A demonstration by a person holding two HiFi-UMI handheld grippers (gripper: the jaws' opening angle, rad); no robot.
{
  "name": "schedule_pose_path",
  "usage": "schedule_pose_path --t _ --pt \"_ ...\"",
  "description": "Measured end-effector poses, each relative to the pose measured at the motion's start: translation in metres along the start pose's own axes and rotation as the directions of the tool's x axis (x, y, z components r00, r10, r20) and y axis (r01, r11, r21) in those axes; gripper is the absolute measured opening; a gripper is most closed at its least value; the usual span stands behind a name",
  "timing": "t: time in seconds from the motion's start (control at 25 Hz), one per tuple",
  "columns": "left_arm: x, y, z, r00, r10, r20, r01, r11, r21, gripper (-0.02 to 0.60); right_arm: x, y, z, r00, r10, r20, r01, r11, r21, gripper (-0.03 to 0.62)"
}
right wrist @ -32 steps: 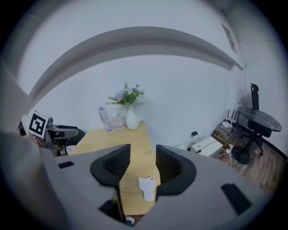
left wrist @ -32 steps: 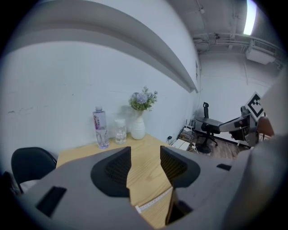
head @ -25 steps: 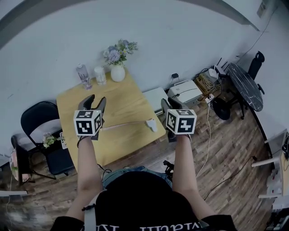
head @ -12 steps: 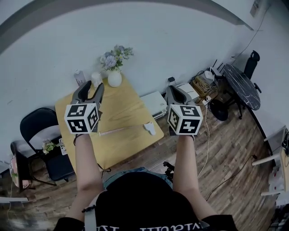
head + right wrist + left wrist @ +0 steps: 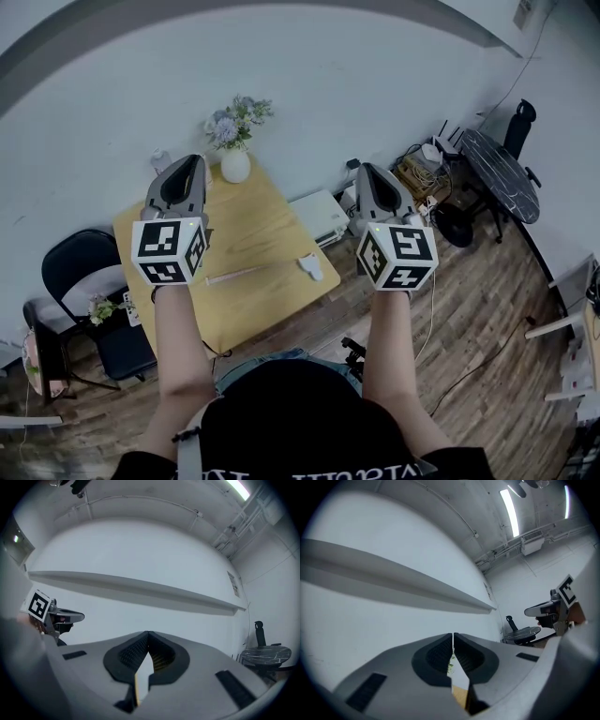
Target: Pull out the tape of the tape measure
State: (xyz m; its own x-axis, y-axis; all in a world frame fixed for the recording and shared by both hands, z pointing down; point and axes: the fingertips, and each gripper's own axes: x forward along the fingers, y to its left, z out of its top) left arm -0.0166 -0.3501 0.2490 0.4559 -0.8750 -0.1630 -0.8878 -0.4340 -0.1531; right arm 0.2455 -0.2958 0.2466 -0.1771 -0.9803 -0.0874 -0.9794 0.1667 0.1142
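The white tape measure (image 5: 311, 266) lies on the yellow wooden table (image 5: 267, 225), its tape (image 5: 246, 273) drawn out to the left and flat on the top. Both grippers hang high above the table, apart from it. My left gripper (image 5: 187, 162) points toward the white wall, and its jaws have just closed with nothing between them (image 5: 453, 635). My right gripper (image 5: 367, 169) is likewise shut and empty (image 5: 148, 633). Each gripper view faces the wall and shows the other gripper at its edge.
A white vase of flowers (image 5: 234, 165) stands at the table's far edge, with a clear bottle (image 5: 159, 157) half hidden behind my left gripper. A black chair (image 5: 79, 260) sits left of the table. White boxes (image 5: 320, 214), cables and a dark round table (image 5: 501, 174) are at the right.
Both grippers have risen away from the table top and tilted up toward the wall, and their jaws have closed. The tape measure stays on the table with its tape out.
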Motion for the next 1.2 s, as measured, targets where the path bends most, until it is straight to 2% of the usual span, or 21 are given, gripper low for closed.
schedule_pose_path --t 0.16,0.44,1.2 --pt "0.000 -0.002 0.005 1.000 -0.003 0.026 0.003 1.000 -0.009 0.012 -0.002 0.005 0.009 0.999 0.018 0.033 -0.017 0.999 -0.030 0.014" --pt "-0.001 -0.006 0.018 0.999 -0.012 0.047 0.011 1.000 0.023 0.012 -0.006 0.008 0.021 0.997 0.018 0.078 -0.013 0.998 -0.059 0.014" --pt "0.003 -0.010 0.024 0.998 -0.038 0.053 0.035 0.998 0.055 0.012 -0.003 0.006 0.016 0.998 0.005 0.058 -0.002 0.998 -0.062 0.014"
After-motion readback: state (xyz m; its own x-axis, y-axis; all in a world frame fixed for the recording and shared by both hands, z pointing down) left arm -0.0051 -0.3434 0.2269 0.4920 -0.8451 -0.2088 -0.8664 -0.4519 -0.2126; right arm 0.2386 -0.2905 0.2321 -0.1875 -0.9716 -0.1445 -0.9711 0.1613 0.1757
